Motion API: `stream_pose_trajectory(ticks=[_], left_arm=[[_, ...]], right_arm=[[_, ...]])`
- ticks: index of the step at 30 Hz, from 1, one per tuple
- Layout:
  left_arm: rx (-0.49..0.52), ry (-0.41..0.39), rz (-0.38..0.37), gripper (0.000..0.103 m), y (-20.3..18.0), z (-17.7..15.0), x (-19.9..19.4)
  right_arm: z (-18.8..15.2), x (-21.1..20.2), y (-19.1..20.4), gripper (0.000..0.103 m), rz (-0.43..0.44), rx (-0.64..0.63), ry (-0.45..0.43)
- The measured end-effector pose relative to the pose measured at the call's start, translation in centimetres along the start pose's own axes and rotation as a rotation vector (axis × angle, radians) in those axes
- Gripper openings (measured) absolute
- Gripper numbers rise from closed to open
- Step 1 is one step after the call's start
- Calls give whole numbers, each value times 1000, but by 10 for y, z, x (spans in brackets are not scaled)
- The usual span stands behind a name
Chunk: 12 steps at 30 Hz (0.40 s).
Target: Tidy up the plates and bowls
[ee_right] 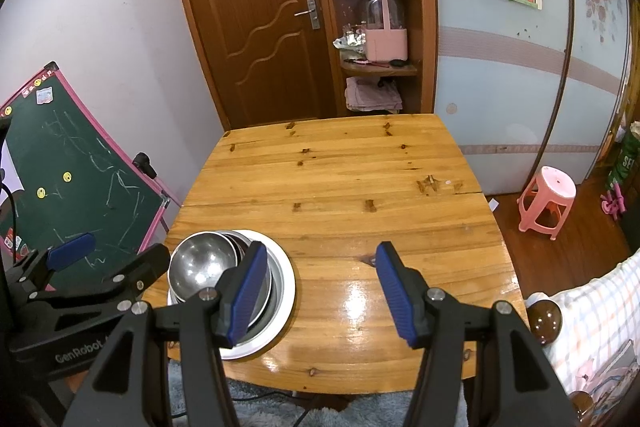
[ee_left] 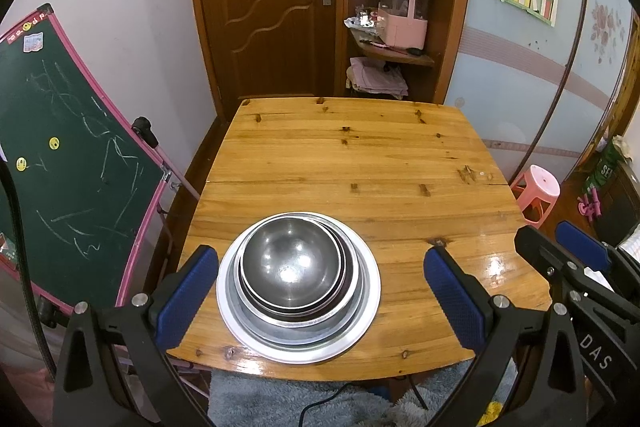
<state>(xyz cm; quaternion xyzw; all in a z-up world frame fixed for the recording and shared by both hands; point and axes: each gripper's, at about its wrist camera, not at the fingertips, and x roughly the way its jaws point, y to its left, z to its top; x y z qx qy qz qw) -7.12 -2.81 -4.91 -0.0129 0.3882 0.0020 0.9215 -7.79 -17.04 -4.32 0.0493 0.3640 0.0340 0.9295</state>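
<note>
- Bowls sit nested on stacked plates near the bench front edge.
- Left hand-held gripper stands apart, straddling the stack without touching.
- Right hand-held gripper stands apart, empty.

the right gripper's finger hides part of the plate and nested bowls.

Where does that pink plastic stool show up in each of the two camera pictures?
Left wrist view: the pink stool stands at the right edge, on the floor beyond the wooden table.
Right wrist view: the pink stool is also at the right, further from the edge.
Shared landmark: the brown door behind the table.
</note>
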Motion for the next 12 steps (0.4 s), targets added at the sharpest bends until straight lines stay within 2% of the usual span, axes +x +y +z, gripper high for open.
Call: stream_pose_trajectory(ticks=[12], left_arm=[[2,0,1,102,0,0,2]], right_arm=[[0,0,0,57,-1,1,1]])
